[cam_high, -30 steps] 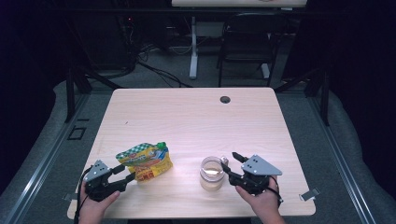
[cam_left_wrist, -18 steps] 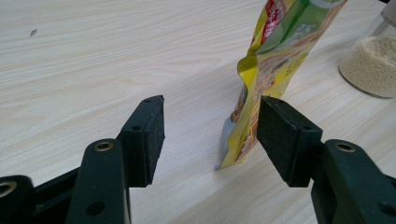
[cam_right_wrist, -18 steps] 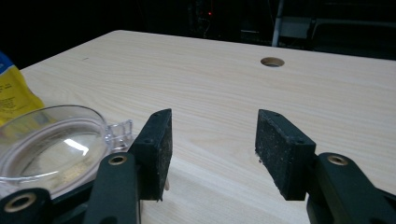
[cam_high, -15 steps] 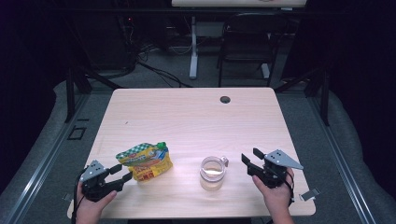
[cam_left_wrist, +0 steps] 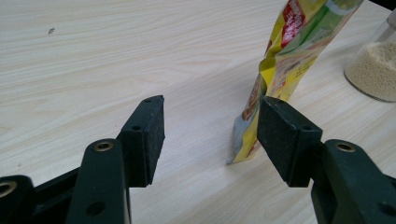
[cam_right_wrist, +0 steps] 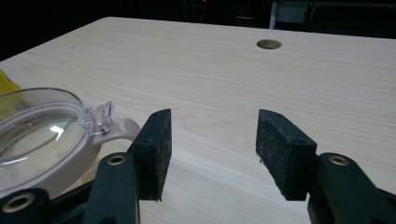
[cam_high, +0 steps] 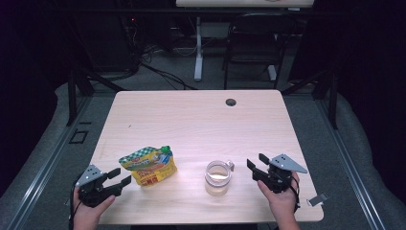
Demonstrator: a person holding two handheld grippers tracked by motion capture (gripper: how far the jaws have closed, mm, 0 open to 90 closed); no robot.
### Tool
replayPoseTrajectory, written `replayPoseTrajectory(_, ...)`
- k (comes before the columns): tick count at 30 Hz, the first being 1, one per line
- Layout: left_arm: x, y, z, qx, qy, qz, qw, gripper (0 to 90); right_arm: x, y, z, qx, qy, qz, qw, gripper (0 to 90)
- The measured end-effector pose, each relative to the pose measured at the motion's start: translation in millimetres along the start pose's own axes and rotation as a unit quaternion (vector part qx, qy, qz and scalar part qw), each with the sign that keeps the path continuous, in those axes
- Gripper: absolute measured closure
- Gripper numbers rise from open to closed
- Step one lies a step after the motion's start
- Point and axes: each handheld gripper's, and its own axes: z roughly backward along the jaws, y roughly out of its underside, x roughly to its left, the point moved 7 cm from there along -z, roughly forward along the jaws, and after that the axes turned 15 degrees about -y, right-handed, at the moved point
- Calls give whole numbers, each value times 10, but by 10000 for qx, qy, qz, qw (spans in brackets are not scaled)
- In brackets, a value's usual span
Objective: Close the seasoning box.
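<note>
A yellow and green food pouch (cam_high: 148, 166) stands on the table's near left; its lower corner (cam_left_wrist: 261, 107) rises just beyond my left gripper's right jaw. My left gripper (cam_high: 119, 177) (cam_left_wrist: 210, 135) is open, a little left of the pouch and not touching it. A clear jar of pale grains with a transparent lid (cam_high: 218, 177) (cam_right_wrist: 39, 135) stands at the near middle; its glass side (cam_left_wrist: 373, 70) shows at the far right of the left gripper view. My right gripper (cam_high: 257, 164) (cam_right_wrist: 212, 149) is open and empty, just right of the jar, over bare wood.
The light wooden table (cam_high: 201, 120) has a round cable hole (cam_high: 231, 102) (cam_right_wrist: 269, 44) near its far edge. A small grey object (cam_high: 317, 200) lies off the near right corner. Desk legs and a chair (cam_high: 253, 43) stand beyond.
My right gripper drew back to the right, away from the jar, then drifted slightly left. The left gripper, pouch and jar have stayed where they were.
</note>
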Motion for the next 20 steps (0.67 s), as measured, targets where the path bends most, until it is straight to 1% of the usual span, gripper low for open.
replayPoseTrajectory(5,32,-4,5,-44,-30,50,10000,421,23,47,-64,136,-42,21,9999,455)
replayPoseTrajectory(7,45,0,4,-28,-51,62,10000,422,27,59,-74,203,-50,36,9998,454)
replayPoseTrajectory(12,81,12,2,-16,-82,105,9999,422,4,91,-102,277,-51,12,9996,452)
replayPoseTrajectory(16,117,17,6,-6,-120,146,9998,421,-26,106,-97,301,-32,-47,9995,449)
replayPoseTrajectory(19,146,22,-4,-17,-139,221,9997,422,-35,112,-95,296,-27,-82,9995,443)
replayPoseTrajectory(20,146,22,-4,-17,-139,221,9997,422,-33,110,-97,262,-40,-88,9996,440)
